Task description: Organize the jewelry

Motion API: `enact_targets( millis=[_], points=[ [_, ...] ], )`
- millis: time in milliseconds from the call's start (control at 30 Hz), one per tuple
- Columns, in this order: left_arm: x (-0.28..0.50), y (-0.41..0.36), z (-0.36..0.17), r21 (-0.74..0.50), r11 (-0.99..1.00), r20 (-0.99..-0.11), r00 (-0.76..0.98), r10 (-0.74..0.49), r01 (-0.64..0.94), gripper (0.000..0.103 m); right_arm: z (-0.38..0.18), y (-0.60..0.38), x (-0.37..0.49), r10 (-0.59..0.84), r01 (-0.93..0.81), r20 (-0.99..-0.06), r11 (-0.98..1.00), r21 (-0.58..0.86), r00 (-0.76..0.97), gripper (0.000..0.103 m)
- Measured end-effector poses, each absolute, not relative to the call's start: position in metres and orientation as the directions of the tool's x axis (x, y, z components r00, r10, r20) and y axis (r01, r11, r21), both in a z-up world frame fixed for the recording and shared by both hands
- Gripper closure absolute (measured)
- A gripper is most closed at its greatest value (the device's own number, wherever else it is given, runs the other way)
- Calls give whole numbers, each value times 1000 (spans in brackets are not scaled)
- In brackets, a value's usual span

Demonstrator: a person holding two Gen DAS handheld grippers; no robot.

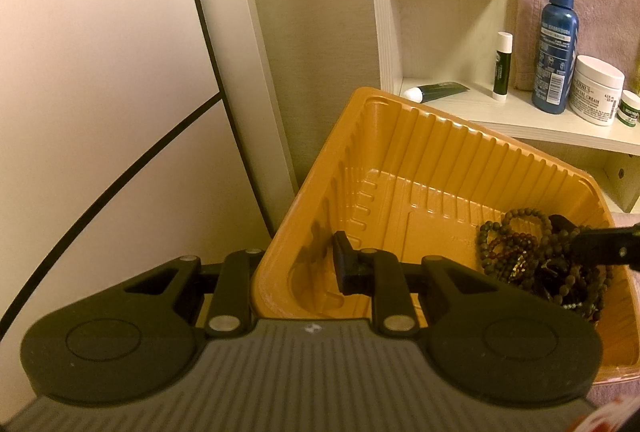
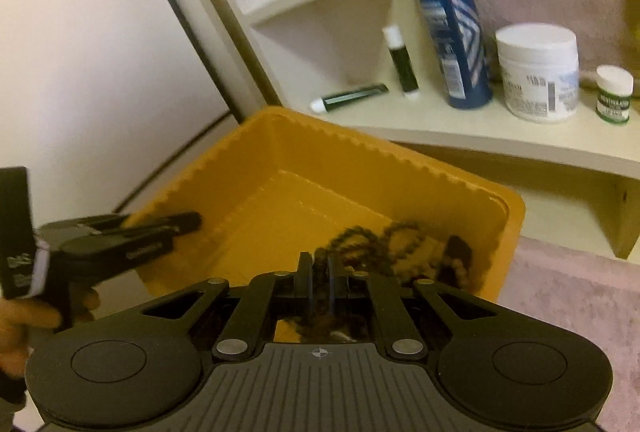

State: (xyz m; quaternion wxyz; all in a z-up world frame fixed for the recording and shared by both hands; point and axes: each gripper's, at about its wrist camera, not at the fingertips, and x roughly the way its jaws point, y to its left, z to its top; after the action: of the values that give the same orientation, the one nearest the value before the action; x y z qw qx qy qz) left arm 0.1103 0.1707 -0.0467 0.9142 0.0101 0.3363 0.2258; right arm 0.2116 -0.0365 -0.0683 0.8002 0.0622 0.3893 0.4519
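Beads (image 1: 536,260) lie heaped in the near right corner of the orange tray (image 1: 440,151), dark strands tangled over one another; the right gripper (image 2: 319,282) has its fingers drawn close together on a strand of that heap, so it appears clamped on the beads, though blur hides how much it has caught; the left gripper (image 1: 296,268) straddles the tray's near left wall, one finger (image 1: 345,264) inside and the other hidden outside, and it seems to pinch that wall to steady the tray, though the contact itself cannot be seen; the tray sits tilted against the edge of a pale shelf (image 1: 520,123) carrying a blue spray bottle (image 1: 556,43), a white cream jar (image 1: 596,89) and a lip balm stick (image 1: 502,65). The chief risk, as I judge it, is the tangle: lifting one strand may drag the whole knot up with it, or snap a thread and scatter beads; a thin, light tray could also tip or slide if the left hold slips, spilling the jewelry onto the pink cloth (image 2: 560,292) beside it; a pull toward the shelf might knock the bottles standing near.
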Motion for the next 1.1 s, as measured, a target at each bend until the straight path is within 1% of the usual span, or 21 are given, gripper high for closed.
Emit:
enact_targets(
  millis=[67,100,133,167,200,233,667,1100],
  points=[
    [110,171,-47,171,898,-610,672,420,-405,82,-70,-37,213,760,-664,-579,600,447,297,93],
    [110,171,-47,171,898,-610,672,420,-405,82,-69,-38,214,756,-661,-581,604,445,300,85],
    [110,171,-47,171,898,-610,672,420,-406,82,-68,-39,214,753,-660,-581,609,440,308,69],
    [110,171,-47,169,898,-611,672,419,-407,82,-67,-42,213,749,-658,-580,617,432,322,61],
    [110,171,-47,168,898,-611,672,419,-407,82,-66,-44,213,745,-655,-575,626,423,340,50],
    [111,171,-47,167,898,-611,672,419,-408,82,-64,-47,212,744,-655,-568,630,418,353,48],
    [112,173,-49,146,898,-618,670,411,-416,82,-64,-93,204,678,-565,-592,718,406,435,44],
    [123,196,-77,39,901,-669,659,345,-432,79,-65,-142,180,601,-457,-617,795,398,508,43]
  ],
)
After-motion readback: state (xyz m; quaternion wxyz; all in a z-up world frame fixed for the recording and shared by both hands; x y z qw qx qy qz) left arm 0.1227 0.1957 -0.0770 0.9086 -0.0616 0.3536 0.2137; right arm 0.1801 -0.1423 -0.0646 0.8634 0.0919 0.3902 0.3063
